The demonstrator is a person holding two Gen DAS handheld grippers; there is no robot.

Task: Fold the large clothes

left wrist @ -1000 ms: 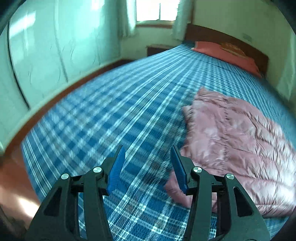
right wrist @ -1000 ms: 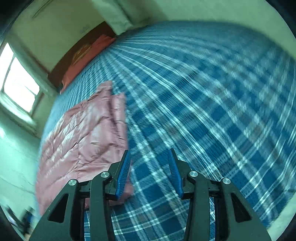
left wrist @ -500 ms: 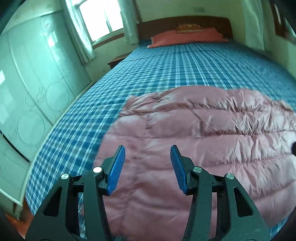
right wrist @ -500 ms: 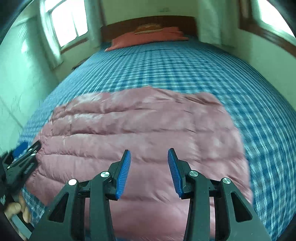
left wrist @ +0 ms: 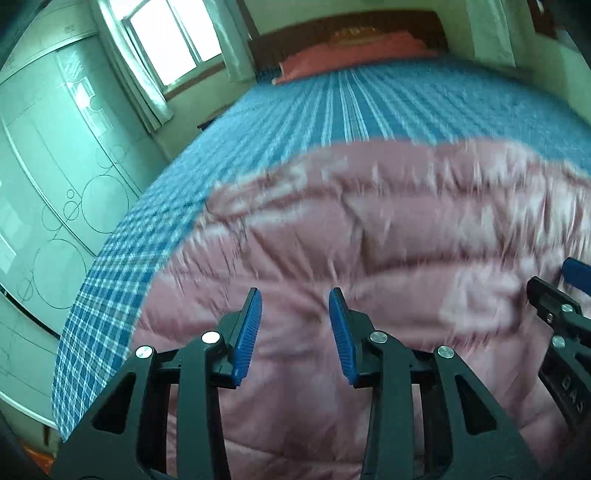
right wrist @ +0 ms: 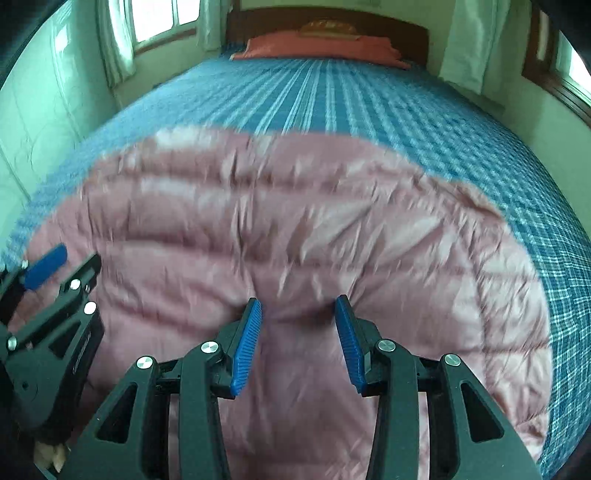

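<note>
1. We see a wide bed (right wrist: pixel 388 107) covered in a blue plaid sheet, running away from us toward a dark wooden headboard (right wrist: pixel 399 26).
2. A pink quilted down jacket (right wrist: pixel 295 221) lies spread flat on the near end of the bed, reaching almost from the left edge to the right edge; its stitched channels run crosswise.
3. A red pillow (right wrist: pixel 321 46) rests at the far end, against the headboard.
4. Our left gripper (left wrist: pixel 295 306) hangs over the jacket's left part, near the bed's left edge. Its blue pads have just been closing, yet they stand apart with nothing pinched between them.
5. Our right gripper (right wrist: pixel 298 314) hangs over the jacket's middle, where the fabric puckers. Its pads are spread apart too; we cannot tell whether the tips touch the cloth.
6. Each gripper shows at the side of the other's view, so the two are near one another.
7. Both views are blurred.
</note>
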